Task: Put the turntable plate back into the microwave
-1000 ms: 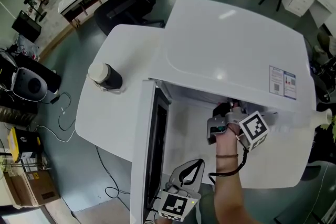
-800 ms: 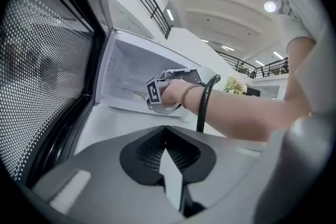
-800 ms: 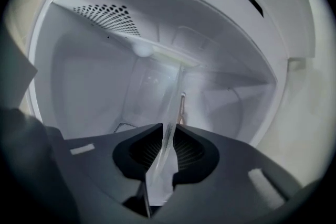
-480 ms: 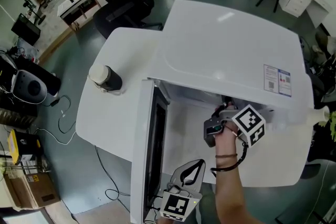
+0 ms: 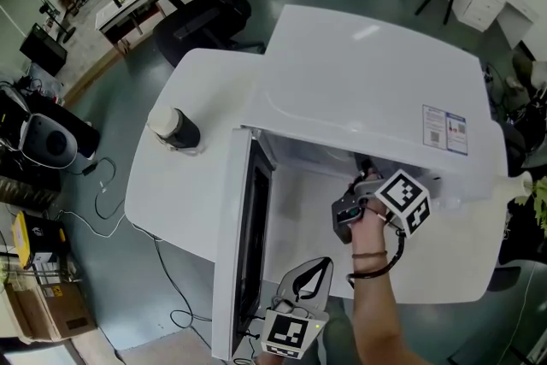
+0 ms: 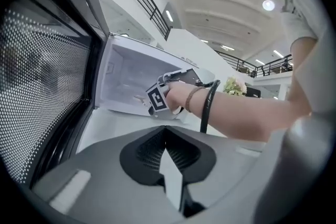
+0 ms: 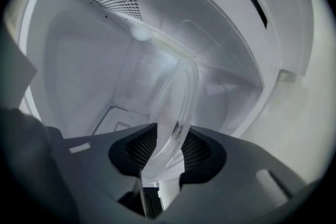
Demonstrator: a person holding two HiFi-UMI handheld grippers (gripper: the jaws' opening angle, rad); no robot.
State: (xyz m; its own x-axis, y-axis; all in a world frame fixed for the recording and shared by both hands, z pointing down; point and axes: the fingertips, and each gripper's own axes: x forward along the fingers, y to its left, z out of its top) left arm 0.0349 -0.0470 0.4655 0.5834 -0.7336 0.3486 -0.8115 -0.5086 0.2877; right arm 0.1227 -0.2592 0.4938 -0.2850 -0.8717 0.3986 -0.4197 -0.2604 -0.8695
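The white microwave [image 5: 367, 90] stands with its door [image 5: 244, 252] swung open. My right gripper [image 5: 366, 184] reaches into the cavity [image 7: 94, 71], its tips hidden under the microwave's top in the head view. In the right gripper view the clear glass turntable plate [image 7: 176, 107] stands on edge between the jaws, which are opening, with a gap showing beside the plate. My left gripper [image 5: 309, 273] waits low in front of the door, shut and empty, and looks toward the right gripper [image 6: 157, 97] from the left gripper [image 6: 167, 160] view.
A black cylinder with a white lid [image 5: 173, 126] stands on the white table [image 5: 179, 201] left of the microwave. A black office chair [image 5: 205, 4] is behind the table. Cables and boxes lie on the floor at the left.
The right hand has rolled a little and shifted slightly at the microwave's mouth. The left gripper has stayed where it was.
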